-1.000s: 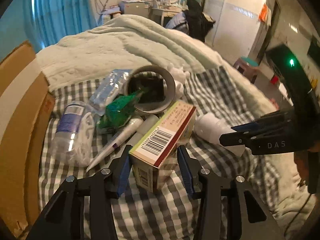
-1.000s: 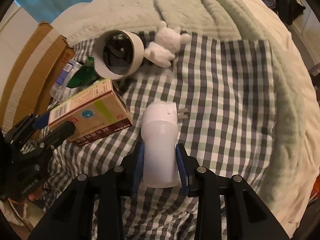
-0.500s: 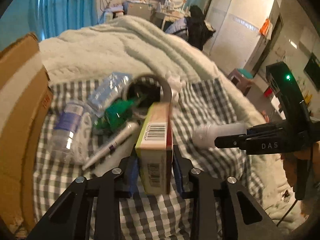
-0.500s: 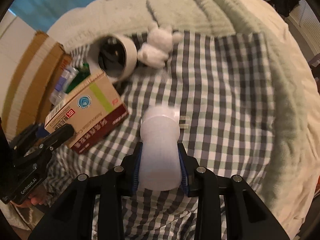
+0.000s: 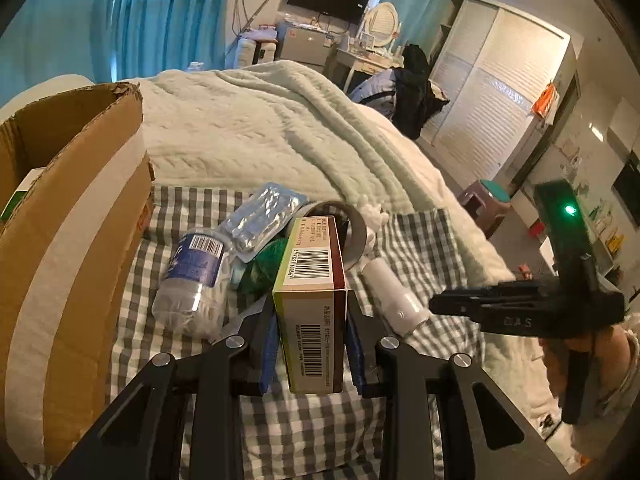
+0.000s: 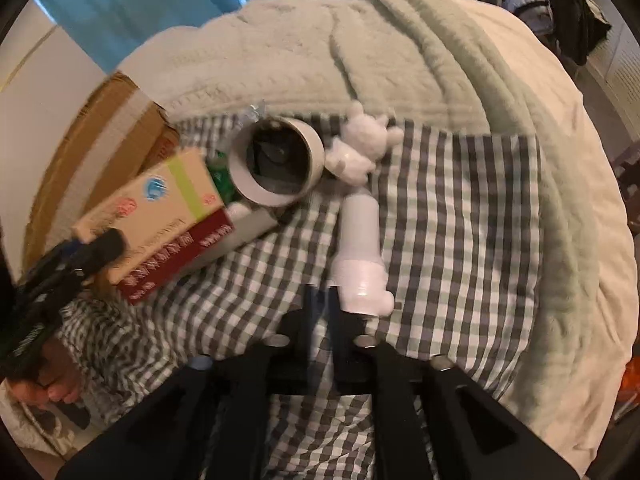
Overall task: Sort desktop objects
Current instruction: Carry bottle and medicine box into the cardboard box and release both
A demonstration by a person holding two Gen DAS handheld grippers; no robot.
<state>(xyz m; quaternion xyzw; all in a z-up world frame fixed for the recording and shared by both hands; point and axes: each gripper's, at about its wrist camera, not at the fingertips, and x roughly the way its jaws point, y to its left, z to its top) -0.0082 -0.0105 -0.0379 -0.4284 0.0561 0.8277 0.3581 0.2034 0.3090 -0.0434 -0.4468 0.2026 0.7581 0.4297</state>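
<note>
The left gripper (image 5: 310,340) clamps a medicine box (image 5: 314,300) between its blue pads, the box standing on its narrow side, barcodes facing the camera, lifted above the checked cloth (image 5: 288,428). In the right wrist view, which is blurred, the right gripper (image 6: 324,312) has its jaws opening; a white bottle (image 6: 360,260) lies on the cloth just ahead and to the right of its tips, outside the gap, and nothing sits between the pads. Beyond the box lie a clear bottle of cotton swabs (image 5: 192,284), a green packet (image 5: 260,268), a blister pack (image 5: 264,216) and a tape roll (image 6: 276,164), with a white plush toy (image 6: 360,148) touching the roll. A cardboard box (image 5: 72,240) stands at the left, and a pale blanket (image 5: 260,120) covers the bed behind.
</note>
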